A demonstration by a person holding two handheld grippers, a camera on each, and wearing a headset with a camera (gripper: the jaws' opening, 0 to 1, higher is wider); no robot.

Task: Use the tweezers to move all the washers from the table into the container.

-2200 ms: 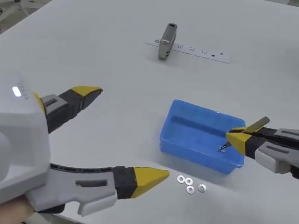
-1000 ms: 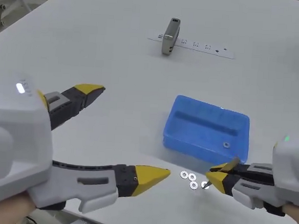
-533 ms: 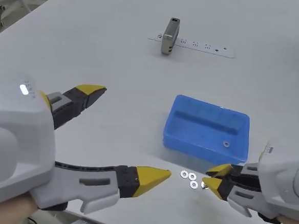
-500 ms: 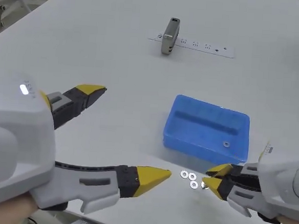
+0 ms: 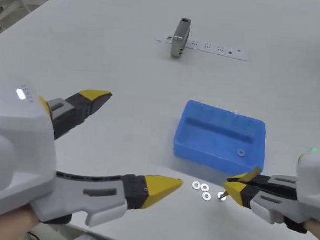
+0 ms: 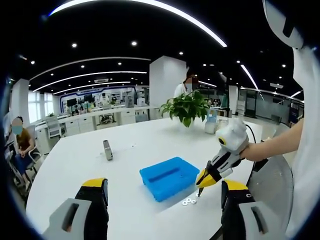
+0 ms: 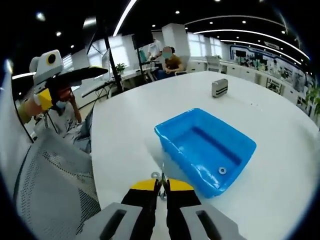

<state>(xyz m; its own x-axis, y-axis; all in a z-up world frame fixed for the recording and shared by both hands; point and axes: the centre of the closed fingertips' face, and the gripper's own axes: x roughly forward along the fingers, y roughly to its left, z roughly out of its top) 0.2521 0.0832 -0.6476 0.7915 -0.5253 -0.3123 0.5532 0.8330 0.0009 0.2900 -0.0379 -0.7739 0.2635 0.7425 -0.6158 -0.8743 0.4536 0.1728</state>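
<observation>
The right claw (image 5: 227, 189), pressed together on the tweezers (image 5: 249, 175), pokes at the washers (image 5: 204, 188) on the worktop (image 5: 126, 52), six o'clock of the blue container (image 5: 202, 150). The left claw (image 5: 145, 140) is spread. Pinch one rim only and lift straight.

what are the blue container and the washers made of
Blue container: likely plastic, glossy, going by its uniform saturated colour and the soft highlights on its rounded walls. Washers: probably metal, since they are bright silvery rings that glint; too small to tell which metal.
</observation>
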